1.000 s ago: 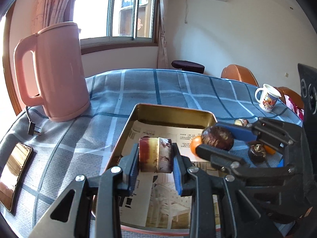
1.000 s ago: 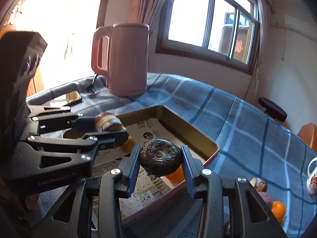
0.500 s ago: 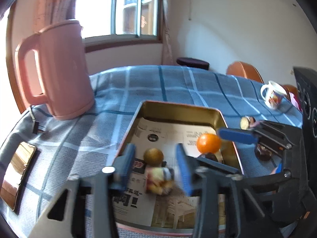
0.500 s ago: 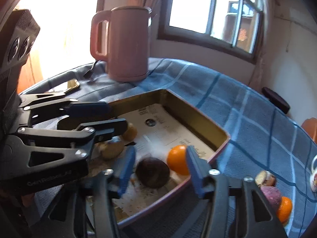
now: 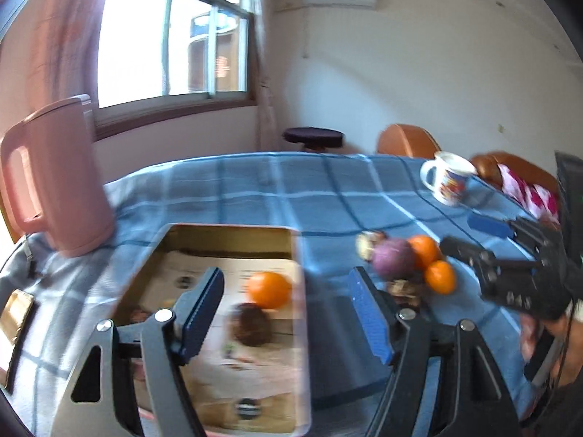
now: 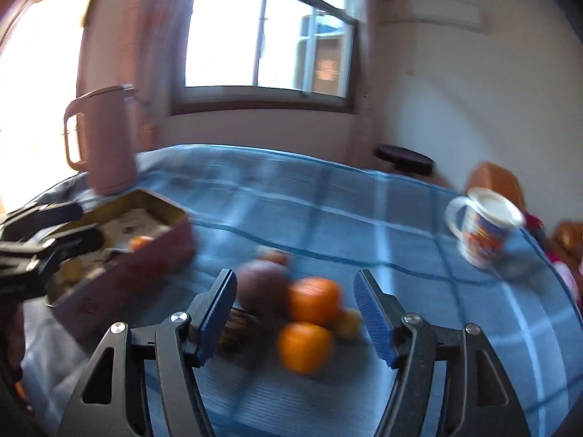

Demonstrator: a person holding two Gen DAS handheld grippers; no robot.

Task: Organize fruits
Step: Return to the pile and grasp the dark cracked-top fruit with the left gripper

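Observation:
A gold metal tray [image 5: 233,232] lined with newspaper sits on the blue checked tablecloth; it also shows in the right wrist view [image 6: 160,202]. In it lie an orange [image 5: 269,288] and a dark brown fruit [image 5: 251,324]. My left gripper [image 5: 286,315] is open and empty over the tray's right edge. To the right lies a pile of loose fruit: a purple fruit [image 5: 392,258], two oranges [image 5: 439,276]. My right gripper [image 6: 295,315] is open and empty just above that pile, with the purple fruit [image 6: 263,287] and oranges [image 6: 314,300] between its fingers. Both views are motion-blurred.
A pink kettle [image 5: 51,178] stands left of the tray. A phone [image 5: 14,315] lies at the far left edge. A printed mug [image 5: 449,177] stands at the back right. Orange chairs [image 5: 406,140] and a dark stool [image 5: 313,135] are beyond the table.
Both grippers opened and dropped their fruits into the tray. The right gripper then swung right to the loose fruit pile; the left gripper shifted right and opened wider.

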